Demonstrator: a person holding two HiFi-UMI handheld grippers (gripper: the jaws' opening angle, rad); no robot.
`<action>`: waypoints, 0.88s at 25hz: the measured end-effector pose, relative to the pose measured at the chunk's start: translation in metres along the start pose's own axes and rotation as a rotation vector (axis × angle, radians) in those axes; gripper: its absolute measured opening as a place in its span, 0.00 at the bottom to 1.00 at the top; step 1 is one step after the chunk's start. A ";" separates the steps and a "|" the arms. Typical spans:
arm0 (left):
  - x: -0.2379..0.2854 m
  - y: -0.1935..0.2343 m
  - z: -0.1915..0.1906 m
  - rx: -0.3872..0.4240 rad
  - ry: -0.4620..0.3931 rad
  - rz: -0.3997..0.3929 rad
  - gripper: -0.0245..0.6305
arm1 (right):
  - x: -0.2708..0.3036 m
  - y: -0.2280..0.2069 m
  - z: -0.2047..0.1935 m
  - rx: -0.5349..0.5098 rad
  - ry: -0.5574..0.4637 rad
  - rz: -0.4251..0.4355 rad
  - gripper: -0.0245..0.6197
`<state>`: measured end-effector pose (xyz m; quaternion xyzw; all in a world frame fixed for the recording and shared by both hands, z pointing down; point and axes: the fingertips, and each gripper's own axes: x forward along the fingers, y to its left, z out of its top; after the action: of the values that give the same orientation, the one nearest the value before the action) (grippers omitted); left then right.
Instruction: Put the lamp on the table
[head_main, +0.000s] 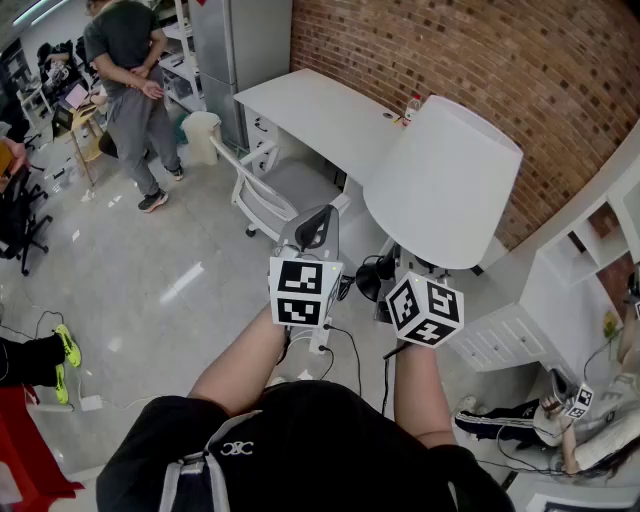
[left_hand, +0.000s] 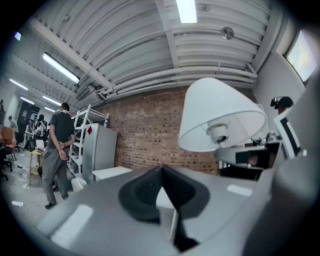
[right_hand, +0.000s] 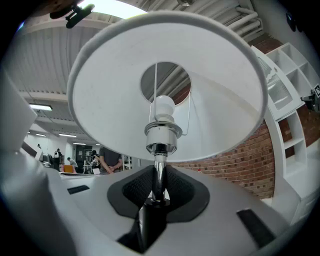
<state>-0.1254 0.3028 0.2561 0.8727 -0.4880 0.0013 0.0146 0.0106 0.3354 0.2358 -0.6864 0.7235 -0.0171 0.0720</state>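
Observation:
The lamp has a big white conical shade (head_main: 445, 185) and is held off the floor, tilted toward the brick wall. My right gripper (head_main: 398, 266) is shut on its thin chrome stem (right_hand: 159, 170) just under the bulb socket; both black pads press on the stem. From below, the right gripper view looks up into the shade (right_hand: 200, 115) at the bulb (right_hand: 163, 109). My left gripper (head_main: 314, 232) is beside the lamp to its left, pads together with nothing between them. In the left gripper view the shade (left_hand: 220, 112) hangs at upper right. The white table (head_main: 310, 110) stands ahead by the wall.
A white office chair (head_main: 272, 196) stands in front of the table. A small bottle (head_main: 412, 104) sits at the table's far end. A person (head_main: 130, 70) stands at back left near a bin (head_main: 200, 135). White shelving (head_main: 565, 290) is at right. Cables (head_main: 350, 345) lie on the floor.

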 end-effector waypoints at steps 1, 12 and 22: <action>-0.001 0.002 0.000 -0.002 -0.001 0.001 0.04 | 0.000 0.002 -0.001 -0.001 0.000 0.002 0.14; 0.004 0.002 -0.002 -0.001 0.013 0.024 0.04 | 0.006 -0.003 0.000 -0.001 0.003 0.012 0.14; 0.010 -0.019 -0.005 0.005 0.012 0.045 0.04 | -0.003 -0.027 0.000 0.016 -0.019 0.025 0.14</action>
<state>-0.1043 0.3044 0.2611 0.8616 -0.5073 0.0080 0.0151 0.0374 0.3364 0.2391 -0.6769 0.7310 -0.0157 0.0845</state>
